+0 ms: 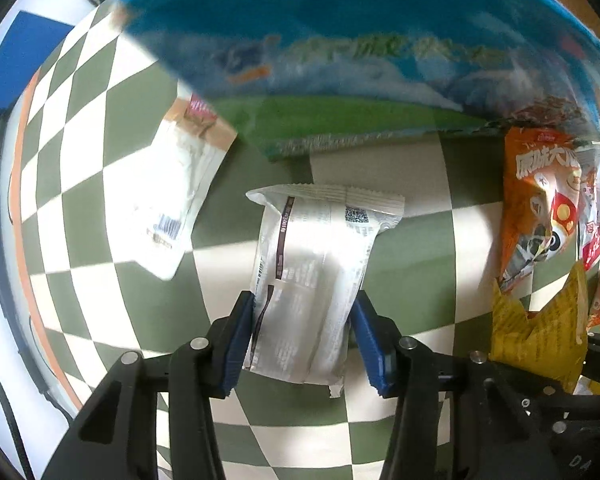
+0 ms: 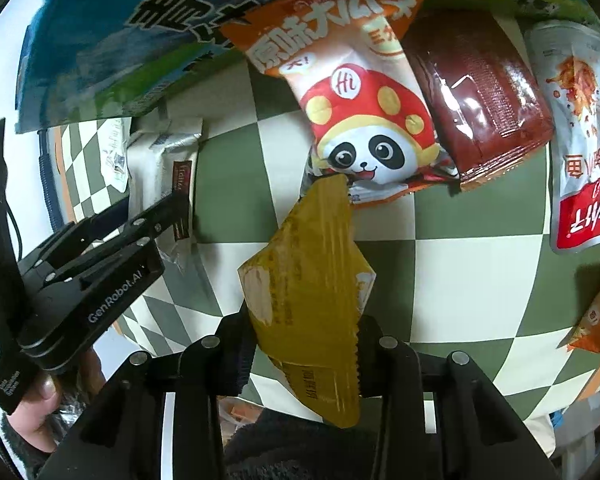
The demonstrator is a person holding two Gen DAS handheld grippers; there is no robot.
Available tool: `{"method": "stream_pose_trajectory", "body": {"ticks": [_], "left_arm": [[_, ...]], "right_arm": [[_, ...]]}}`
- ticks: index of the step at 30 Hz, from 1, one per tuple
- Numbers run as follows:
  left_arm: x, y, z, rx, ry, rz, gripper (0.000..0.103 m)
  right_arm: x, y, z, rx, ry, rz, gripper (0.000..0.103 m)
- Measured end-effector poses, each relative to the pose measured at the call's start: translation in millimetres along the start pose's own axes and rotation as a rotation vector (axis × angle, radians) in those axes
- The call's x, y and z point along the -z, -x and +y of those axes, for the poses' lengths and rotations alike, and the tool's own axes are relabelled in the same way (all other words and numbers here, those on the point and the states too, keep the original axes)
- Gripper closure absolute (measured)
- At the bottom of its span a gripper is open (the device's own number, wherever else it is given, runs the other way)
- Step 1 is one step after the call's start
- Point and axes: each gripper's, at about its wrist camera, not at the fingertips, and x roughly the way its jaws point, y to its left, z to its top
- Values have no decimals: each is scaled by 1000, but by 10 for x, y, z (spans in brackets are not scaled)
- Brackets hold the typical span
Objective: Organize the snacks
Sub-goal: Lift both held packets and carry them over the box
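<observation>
holding two snacks, one per hand, likely to sort them. left gripper (image 1: pixel 302 336) pinches white packet (image 1: pixel 316 280) just below big blue bag (image 1: pixel 340 52). right gripper (image 2: pixel 306 354) pinches yellow packet (image 2: pixel 312 288), right of blue bag.

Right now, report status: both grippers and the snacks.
Left gripper shut on white packet. Right gripper shut on yellow packet. Big blue box looms just beyond; panda bag nearby.
</observation>
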Motion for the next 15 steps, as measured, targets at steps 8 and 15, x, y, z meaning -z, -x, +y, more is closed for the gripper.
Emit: {"method": "stream_pose_trajectory", "body": {"ticks": [8,15], "left_arm": [[311,138,26,44,58,-7,58],[575,577,50,104,95,-64,58]], "right_arm": [[61,147,111,-5,38,-13,68],[179,529,164,-40,88,-45,69]]}}
